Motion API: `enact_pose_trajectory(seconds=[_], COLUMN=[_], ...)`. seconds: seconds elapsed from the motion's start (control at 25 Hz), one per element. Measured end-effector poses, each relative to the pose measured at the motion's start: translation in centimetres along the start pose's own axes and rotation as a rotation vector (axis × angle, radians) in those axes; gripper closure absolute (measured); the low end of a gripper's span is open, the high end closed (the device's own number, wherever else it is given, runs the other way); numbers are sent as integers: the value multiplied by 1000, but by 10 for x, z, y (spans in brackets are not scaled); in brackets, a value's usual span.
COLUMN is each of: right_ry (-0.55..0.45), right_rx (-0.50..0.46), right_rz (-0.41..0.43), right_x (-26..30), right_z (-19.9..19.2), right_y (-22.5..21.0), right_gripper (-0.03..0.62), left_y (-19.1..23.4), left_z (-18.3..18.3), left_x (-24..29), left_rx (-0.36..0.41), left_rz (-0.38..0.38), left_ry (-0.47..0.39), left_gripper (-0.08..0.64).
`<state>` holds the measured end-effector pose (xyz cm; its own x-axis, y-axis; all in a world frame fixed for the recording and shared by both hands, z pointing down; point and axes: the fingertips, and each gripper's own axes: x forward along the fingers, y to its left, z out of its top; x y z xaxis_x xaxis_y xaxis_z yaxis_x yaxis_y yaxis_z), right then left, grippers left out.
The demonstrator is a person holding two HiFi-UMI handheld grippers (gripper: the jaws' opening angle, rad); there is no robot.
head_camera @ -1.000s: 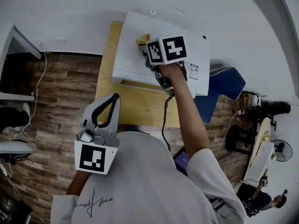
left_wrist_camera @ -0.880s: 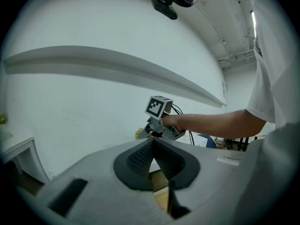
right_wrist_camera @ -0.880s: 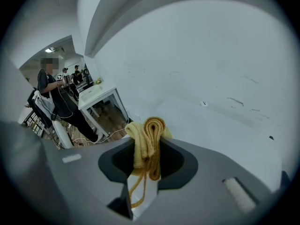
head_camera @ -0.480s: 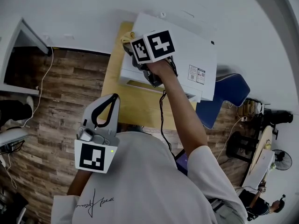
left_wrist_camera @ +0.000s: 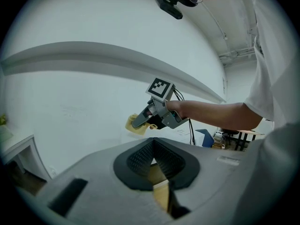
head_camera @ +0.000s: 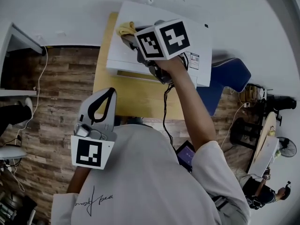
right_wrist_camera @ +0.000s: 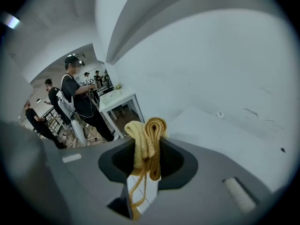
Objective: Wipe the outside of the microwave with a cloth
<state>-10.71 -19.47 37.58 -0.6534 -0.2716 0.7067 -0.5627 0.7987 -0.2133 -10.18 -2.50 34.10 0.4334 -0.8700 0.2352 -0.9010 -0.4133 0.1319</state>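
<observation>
The white microwave (head_camera: 187,36) stands on a small wooden table (head_camera: 136,97) against the wall. My right gripper (head_camera: 130,35) is shut on a folded yellow cloth (head_camera: 125,28) and holds it over the left back part of the microwave's top. In the right gripper view the cloth (right_wrist_camera: 147,144) sticks up between the jaws, with the white top (right_wrist_camera: 211,125) beyond it. My left gripper (head_camera: 108,93) is shut and empty, held low near the person's chest. The left gripper view catches the right gripper (left_wrist_camera: 138,122) and the cloth (left_wrist_camera: 132,124) above the microwave (left_wrist_camera: 180,132).
A blue chair (head_camera: 229,81) stands right of the table. A black cable (head_camera: 165,111) hangs from the right gripper over the table's front. A white table (head_camera: 14,41) is at the left over wood flooring. Several people (right_wrist_camera: 77,102) stand far off.
The right gripper has carried the cloth leftward across the microwave's top, toward its left back edge. The left gripper has stayed where it was.
</observation>
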Motion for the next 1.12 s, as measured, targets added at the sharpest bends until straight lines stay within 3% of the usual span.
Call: enact_pose_trajectory(seconds=[0.52, 1.12], right_ry=[-16, 12], right_rx=[75, 200], right_rz=[-152, -309], right_x=[-100, -180], right_z=[-51, -131], right_y=[-92, -174], right_gripper=[474, 474], left_y=[-63, -107], left_z=[1, 3], left_x=[39, 73], left_rx=[21, 28], left_rz=[-108, -188], left_ry=[21, 13], left_gripper=[566, 566])
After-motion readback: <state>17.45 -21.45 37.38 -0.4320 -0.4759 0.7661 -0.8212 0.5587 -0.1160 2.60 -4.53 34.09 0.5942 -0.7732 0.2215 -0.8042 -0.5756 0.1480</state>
